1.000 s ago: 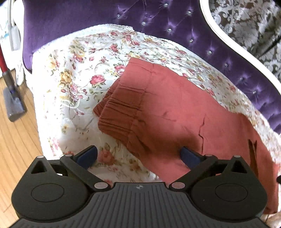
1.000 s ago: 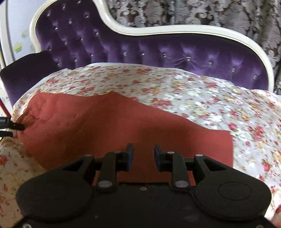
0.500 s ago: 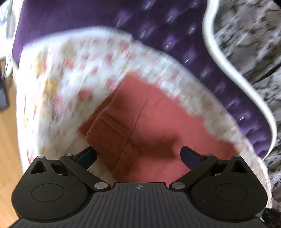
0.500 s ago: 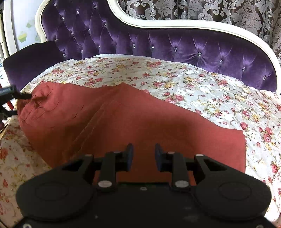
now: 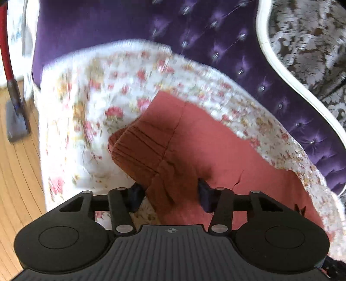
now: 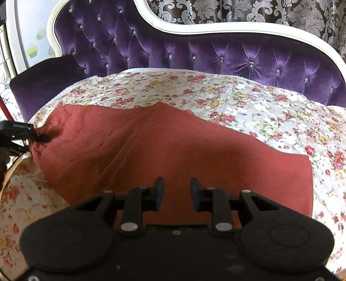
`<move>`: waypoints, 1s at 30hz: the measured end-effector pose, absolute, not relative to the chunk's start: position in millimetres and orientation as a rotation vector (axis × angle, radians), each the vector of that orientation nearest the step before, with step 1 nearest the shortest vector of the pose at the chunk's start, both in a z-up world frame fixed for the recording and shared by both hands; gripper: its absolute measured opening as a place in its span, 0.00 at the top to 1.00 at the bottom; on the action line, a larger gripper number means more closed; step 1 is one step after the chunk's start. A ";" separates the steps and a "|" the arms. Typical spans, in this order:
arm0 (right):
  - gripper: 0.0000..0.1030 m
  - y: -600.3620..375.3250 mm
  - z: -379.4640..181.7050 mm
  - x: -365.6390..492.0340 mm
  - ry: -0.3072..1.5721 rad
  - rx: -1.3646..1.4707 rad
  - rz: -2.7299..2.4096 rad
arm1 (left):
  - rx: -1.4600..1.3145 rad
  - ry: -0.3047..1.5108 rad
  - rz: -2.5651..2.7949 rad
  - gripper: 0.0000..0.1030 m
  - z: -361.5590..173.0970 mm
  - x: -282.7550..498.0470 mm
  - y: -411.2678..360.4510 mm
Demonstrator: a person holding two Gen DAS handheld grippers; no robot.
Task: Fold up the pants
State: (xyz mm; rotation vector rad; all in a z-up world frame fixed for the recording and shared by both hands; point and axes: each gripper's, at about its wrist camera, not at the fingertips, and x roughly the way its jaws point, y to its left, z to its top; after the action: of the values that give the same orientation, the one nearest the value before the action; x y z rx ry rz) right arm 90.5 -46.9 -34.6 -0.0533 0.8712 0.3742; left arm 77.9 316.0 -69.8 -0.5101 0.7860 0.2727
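Rust-red pants [image 6: 173, 147] lie flat across a floral sheet [image 6: 237, 103] on a purple sofa. The gathered waistband [image 5: 140, 147] is at the left end and the leg hem [image 6: 309, 183] at the right. My left gripper [image 5: 170, 192] is closing its jaws, and the near waistband corner is bunched between its pads. In the right wrist view its tip [image 6: 41, 137] bites the waist end, and creases fan out from it. My right gripper [image 6: 177, 190] hovers over the near middle of the pants, jaws a narrow gap apart with nothing pinched.
The tufted purple sofa back [image 6: 216, 56] with a white frame [image 6: 237, 32] rises behind the sheet. A wooden floor [image 5: 19, 173] and a red-handled vacuum [image 5: 13, 108] are off the sofa's left end. A patterned curtain [image 6: 259, 13] hangs behind.
My left gripper moved in over the waistband corner, and its jaws went from wide open to closed around the bunched cloth. My right gripper kept its gap and barely moved.
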 end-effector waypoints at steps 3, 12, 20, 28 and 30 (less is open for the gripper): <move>0.72 -47.6 -40.0 90.4 0.880 -0.050 0.383 | -0.416 0.720 0.293 0.68 -48.7 75.8 297.0; 0.71 -60.8 -64.1 100.9 0.939 0.050 0.403 | -0.123 0.422 0.106 0.75 41.9 56.0 193.7; 0.71 -74.4 -60.6 105.6 0.945 0.120 0.406 | -0.221 0.545 -0.079 0.47 10.3 85.2 148.2; 0.71 -80.1 -62.1 105.8 0.952 0.130 0.397 | -0.337 0.611 0.084 0.17 -14.5 77.7 234.2; 0.71 -77.9 -62.3 105.7 0.952 0.114 0.393 | -0.362 0.626 0.132 0.09 -17.8 79.7 266.2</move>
State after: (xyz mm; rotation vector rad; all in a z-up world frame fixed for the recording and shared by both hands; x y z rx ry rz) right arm 105.7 -77.9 -62.3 0.1144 0.9521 0.3933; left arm 79.7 266.2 -17.8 -0.3625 0.6256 0.1322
